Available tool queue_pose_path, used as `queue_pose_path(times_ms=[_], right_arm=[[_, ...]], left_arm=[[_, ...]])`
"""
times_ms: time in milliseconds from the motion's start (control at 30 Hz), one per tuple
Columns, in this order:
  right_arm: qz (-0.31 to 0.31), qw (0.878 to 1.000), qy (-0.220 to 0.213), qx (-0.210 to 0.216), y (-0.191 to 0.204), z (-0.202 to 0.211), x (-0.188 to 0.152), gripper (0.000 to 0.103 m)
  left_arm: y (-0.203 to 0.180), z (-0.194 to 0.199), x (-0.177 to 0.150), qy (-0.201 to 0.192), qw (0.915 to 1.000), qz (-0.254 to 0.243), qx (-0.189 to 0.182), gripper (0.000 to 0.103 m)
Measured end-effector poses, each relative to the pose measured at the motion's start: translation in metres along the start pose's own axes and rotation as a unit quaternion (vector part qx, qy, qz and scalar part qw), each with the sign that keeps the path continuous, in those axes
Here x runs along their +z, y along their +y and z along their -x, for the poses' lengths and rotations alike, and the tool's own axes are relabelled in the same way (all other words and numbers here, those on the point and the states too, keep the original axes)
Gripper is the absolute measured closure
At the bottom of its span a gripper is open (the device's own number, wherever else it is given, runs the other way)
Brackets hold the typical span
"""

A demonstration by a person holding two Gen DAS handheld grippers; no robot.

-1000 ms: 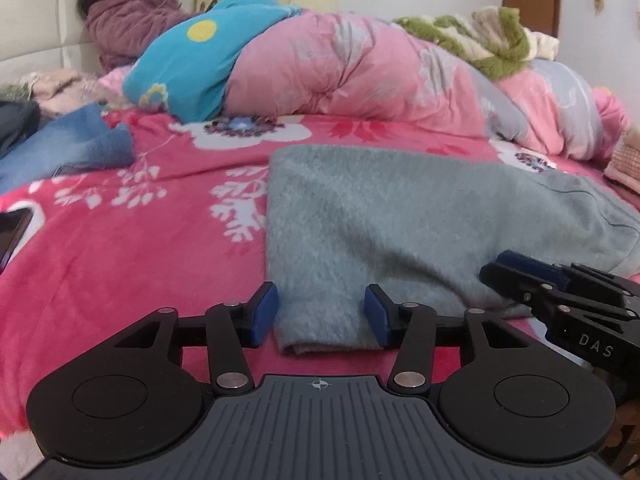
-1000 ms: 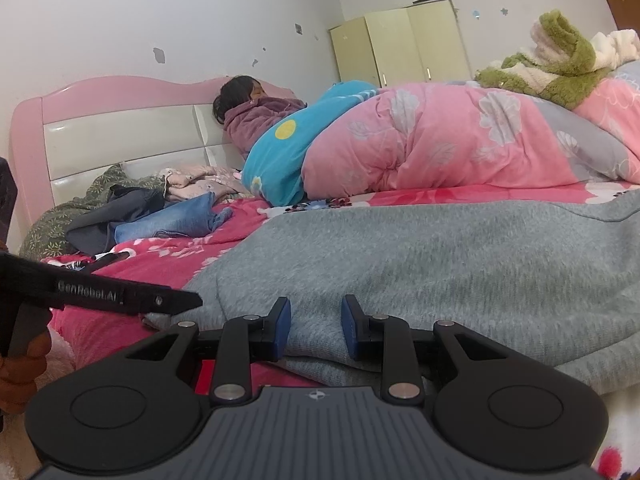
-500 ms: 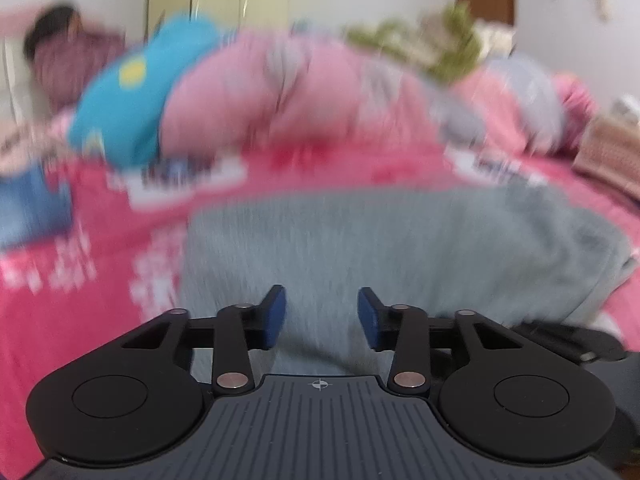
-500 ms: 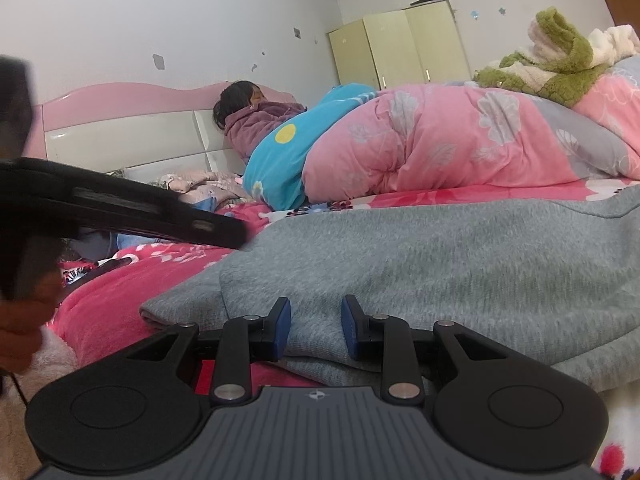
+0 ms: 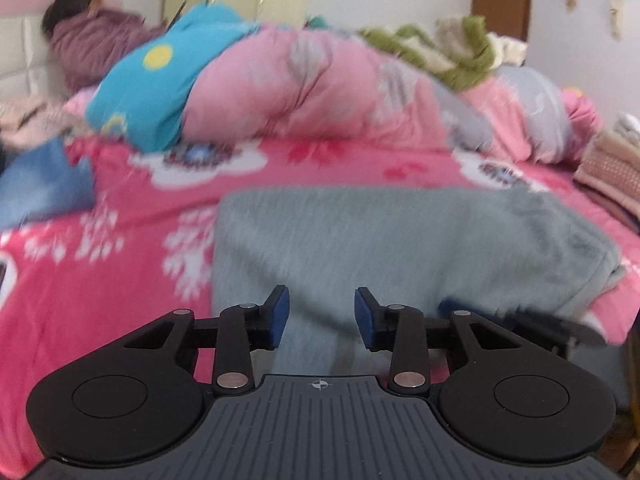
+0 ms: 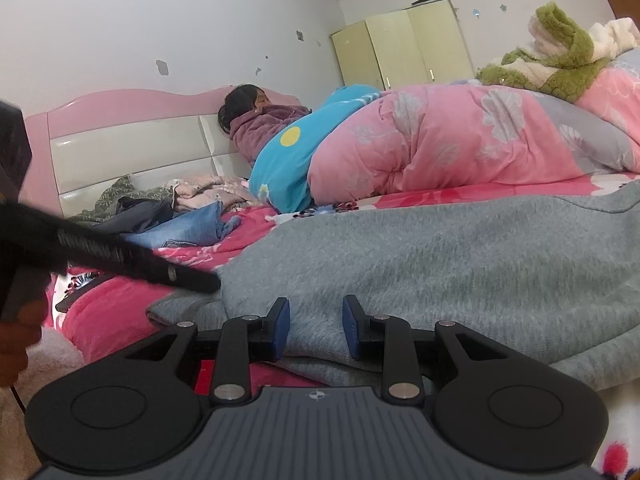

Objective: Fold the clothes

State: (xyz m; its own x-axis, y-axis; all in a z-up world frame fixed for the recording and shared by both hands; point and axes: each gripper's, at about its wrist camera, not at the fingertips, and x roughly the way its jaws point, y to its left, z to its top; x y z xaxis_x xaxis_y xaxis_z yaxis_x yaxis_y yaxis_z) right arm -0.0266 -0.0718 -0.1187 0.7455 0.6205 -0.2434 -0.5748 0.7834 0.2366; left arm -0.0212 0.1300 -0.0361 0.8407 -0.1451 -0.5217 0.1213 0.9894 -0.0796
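Observation:
A grey fleece garment (image 5: pixel 400 248) lies flat on the pink flowered bedspread (image 5: pixel 100 280); it also shows in the right wrist view (image 6: pixel 460 264). My left gripper (image 5: pixel 321 314) is open, its blue pads either side of the garment's near edge, which hangs down between them. My right gripper (image 6: pixel 314 330) is open, its pads around the folded near edge of the garment without pinching it. The left gripper's black body (image 6: pixel 120 258) crosses the left of the right wrist view. The right gripper (image 5: pixel 532 320) shows blurred at the lower right of the left wrist view.
A person (image 6: pixel 260 120) lies at the headboard under a blue and pink quilt (image 6: pixel 440 144). Jeans (image 6: pixel 188 228) and other clothes are piled at the bed's head. A green and white fleece (image 6: pixel 560 56) lies on the quilt. A folded knit (image 5: pixel 612 168) is at the right.
My left gripper has moved right along the garment's near edge and now straddles it. The right gripper has held still, jaws slightly wider.

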Motion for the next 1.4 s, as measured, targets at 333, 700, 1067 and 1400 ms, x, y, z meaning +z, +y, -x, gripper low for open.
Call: queue_pose_path(times_ms=[333,700,1067,1400], right_arm=[[-0.001,1.000,0.000,0.001,0.000,0.000,-0.001,0.073],[-0.004,1.000,-0.001,0.003,-0.002,-0.001,0.000,0.073],[-0.004,1.000,-0.002,0.002,-0.002,0.000,-0.001,0.073],[-0.157,0.985,-0.047,0.047,-0.036,0.043,0.009,0.066]], left_arm=[[0.032,-0.047,0.004,0.025,0.9985,0.046,0.015,0.067],[0.045,-0.082,0.035,0.034,0.9967,0.065,0.033,0.066],[0.041,-0.007,0.003,-0.026,0.9944,0.091,0.049,0.062],[-0.011,0.014,-0.022,-0.094,0.9945,0.007,-0.046,0.056]])
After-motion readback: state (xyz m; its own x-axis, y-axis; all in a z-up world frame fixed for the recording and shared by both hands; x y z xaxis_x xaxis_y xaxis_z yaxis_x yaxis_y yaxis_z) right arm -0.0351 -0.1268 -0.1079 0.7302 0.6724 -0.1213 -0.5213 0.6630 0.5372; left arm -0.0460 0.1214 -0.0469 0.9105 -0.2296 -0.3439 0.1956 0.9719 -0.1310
